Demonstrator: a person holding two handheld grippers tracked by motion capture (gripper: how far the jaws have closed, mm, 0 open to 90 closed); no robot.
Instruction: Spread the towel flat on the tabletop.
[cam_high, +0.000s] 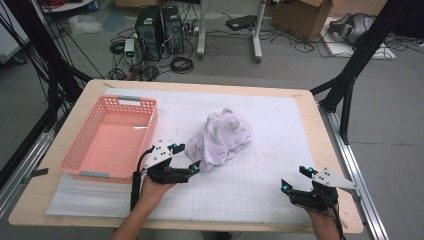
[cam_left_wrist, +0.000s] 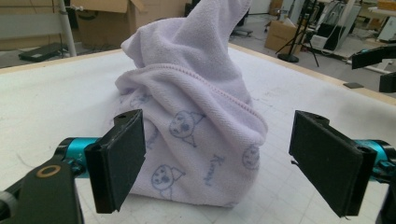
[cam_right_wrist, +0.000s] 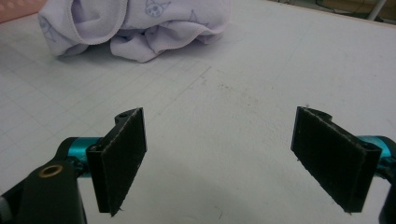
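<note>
White gridded matting covers the wooden bench, and the lavender towel crumpled near its middle serves as the landmark. Nearest the person, well to the right of the towel and clear of it, the right hand-held gripper hovers over bare mat with its jaws spread wide, nothing between them. Just at the towel's near-left edge, the left hand-held gripper has its jaws spread too, framing the bunched cloth with its printed cartoon faces without yet touching it. Left of the towel, beyond the left hand, sits an empty pink plastic basket. The step in hand looks like the approach to a first grasp; next, the left jaws would likely need to push forward around a fold and close on it, probably before lifting the towel toward the basket or spreading it with the right hand's help.
</note>
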